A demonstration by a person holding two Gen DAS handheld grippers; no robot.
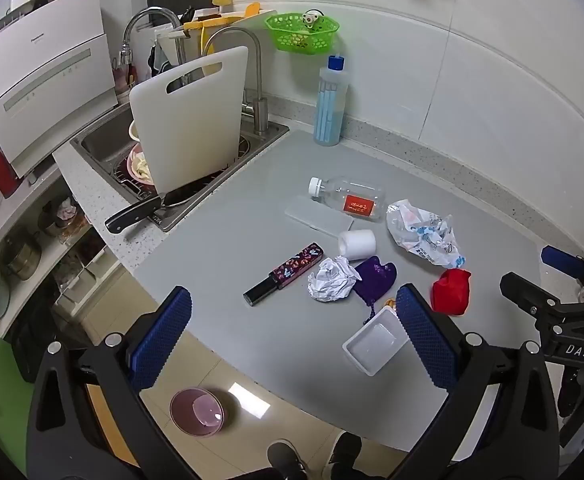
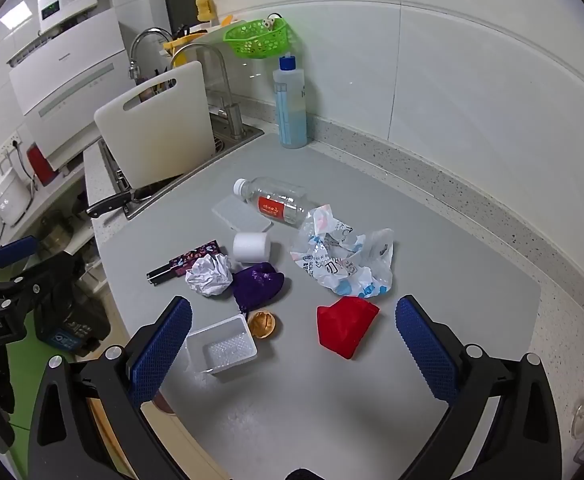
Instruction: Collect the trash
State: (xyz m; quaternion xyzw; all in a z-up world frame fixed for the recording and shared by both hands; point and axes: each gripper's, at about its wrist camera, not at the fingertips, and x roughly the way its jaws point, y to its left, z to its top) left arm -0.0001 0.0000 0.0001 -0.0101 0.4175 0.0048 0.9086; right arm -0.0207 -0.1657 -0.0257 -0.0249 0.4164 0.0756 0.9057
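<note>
Hovering left gripper [image 1: 292,336] and right gripper [image 2: 293,336], fingers spread apart, empty, above crumpled paper [image 1: 331,279]

Left black two-finger gripper [image 1: 292,344], blue ribbed pads: jaws spread fully, nothing between them, aimed steeply downward. Right black two-finger gripper [image 2: 293,348], same blue pads: jaws equally wide, empty, tilted down alike. Each shows at the edge of the other's view, side by side, well apart. Person's dark shoes [image 1: 311,460] visible below.

Bright, even overhead light, soft shadows, sharp focus, heavy fisheye edge curvature.
</note>
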